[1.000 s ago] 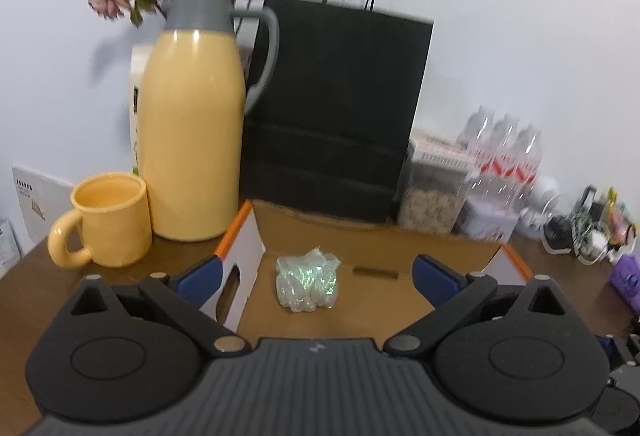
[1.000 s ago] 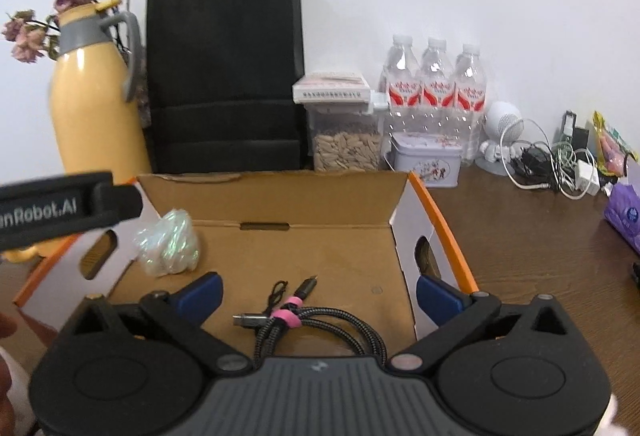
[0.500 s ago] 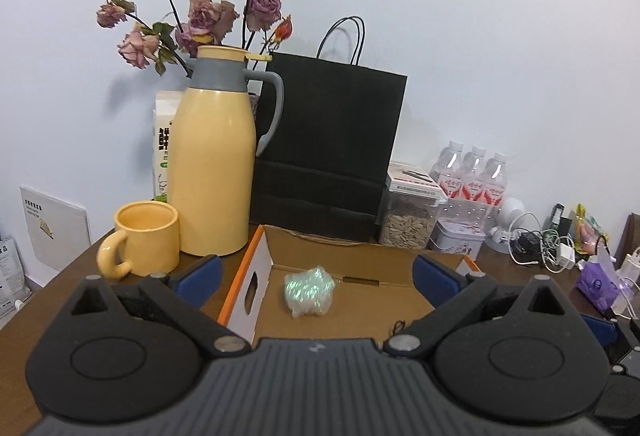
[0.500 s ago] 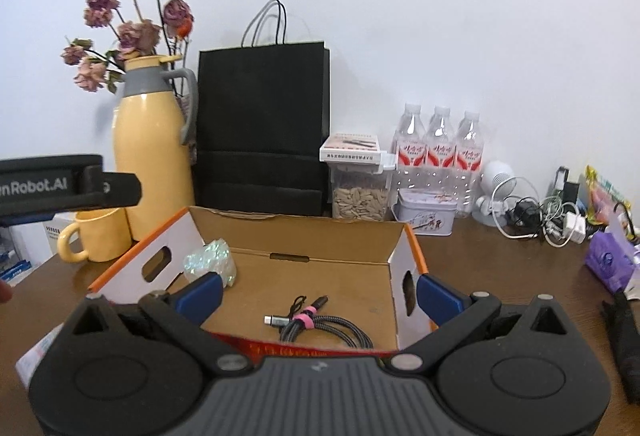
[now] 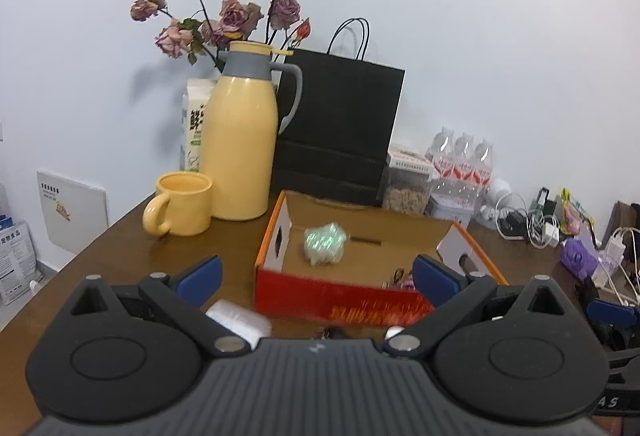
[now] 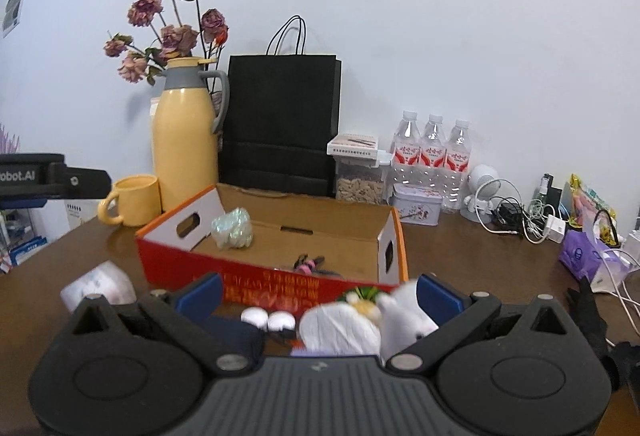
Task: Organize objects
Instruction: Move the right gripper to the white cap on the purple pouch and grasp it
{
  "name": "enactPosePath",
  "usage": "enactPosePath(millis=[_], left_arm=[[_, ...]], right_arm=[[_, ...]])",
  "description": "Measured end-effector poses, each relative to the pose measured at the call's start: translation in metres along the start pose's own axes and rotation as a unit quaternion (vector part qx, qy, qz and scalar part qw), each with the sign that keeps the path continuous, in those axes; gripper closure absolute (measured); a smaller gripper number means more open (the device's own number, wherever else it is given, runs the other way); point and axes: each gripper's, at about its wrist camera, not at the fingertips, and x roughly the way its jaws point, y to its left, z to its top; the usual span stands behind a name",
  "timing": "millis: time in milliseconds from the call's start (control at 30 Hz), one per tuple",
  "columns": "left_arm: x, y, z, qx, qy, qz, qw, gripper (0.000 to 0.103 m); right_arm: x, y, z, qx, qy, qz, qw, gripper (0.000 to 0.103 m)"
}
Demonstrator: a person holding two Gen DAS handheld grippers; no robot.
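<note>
An open cardboard box (image 5: 340,300) with a red front wall and orange rim sits mid-table. Inside lie an iridescent crinkly packet (image 5: 324,242) and a coiled cable with a pink tie (image 6: 308,262). My left gripper (image 5: 316,276) is open and empty, held back from the box front, with a white object (image 5: 240,320) by its left finger. In the right wrist view the box (image 6: 260,284) holds the packet (image 6: 232,228). My right gripper (image 6: 320,294) is open, hovering over a white plush toy (image 6: 360,324) and two small white round pieces (image 6: 268,318).
Behind the box stand a yellow thermos (image 5: 240,152), a yellow mug (image 5: 184,204), a black paper bag (image 5: 340,132), dried roses, water bottles (image 6: 432,152), a jar and a tin. Tangled chargers (image 6: 520,216) and a purple pack (image 6: 580,256) lie right. A white packet (image 6: 100,286) lies left.
Both grippers have drawn back and upward from over the box. The box now sits farther off, and the items on the table in front of it have come into view.
</note>
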Motion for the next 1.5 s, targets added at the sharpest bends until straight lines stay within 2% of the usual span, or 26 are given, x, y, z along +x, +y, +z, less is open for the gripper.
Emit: enactPosePath(millis=[433, 767, 967, 1067, 1167, 1300, 1500], left_arm=[[-0.030, 0.034, -0.034, 0.003, 0.030, 0.029, 0.9991, 0.000], [-0.033, 0.051, -0.048, 0.003, 0.044, 0.046, 0.9979, 0.000], [-0.027, 0.054, -0.050, 0.000, 0.052, 0.049, 0.9974, 0.000], [-0.026, 0.053, -0.052, 0.001, 0.055, 0.047, 0.9973, 0.000], [-0.025, 0.053, -0.053, 0.002, 0.058, 0.046, 0.9972, 0.000], [-0.024, 0.055, -0.055, 0.001, 0.061, 0.047, 0.9970, 0.000], [-0.023, 0.059, -0.057, 0.000, 0.065, 0.049, 0.9967, 0.000]], right_arm=[[-0.031, -0.015, -0.050, -0.007, 0.045, 0.006, 0.999, 0.000], [-0.010, -0.041, -0.080, 0.010, 0.098, -0.007, 0.995, 0.000], [0.000, -0.042, -0.085, 0.021, 0.108, 0.007, 0.994, 0.000], [0.002, -0.034, -0.085, 0.017, 0.099, 0.022, 0.995, 0.000], [0.008, -0.023, -0.083, 0.001, 0.095, 0.045, 0.994, 0.015], [0.024, -0.013, -0.081, -0.011, 0.107, 0.067, 0.992, 0.041], [0.047, -0.005, -0.084, -0.014, 0.126, 0.081, 0.989, 0.060]])
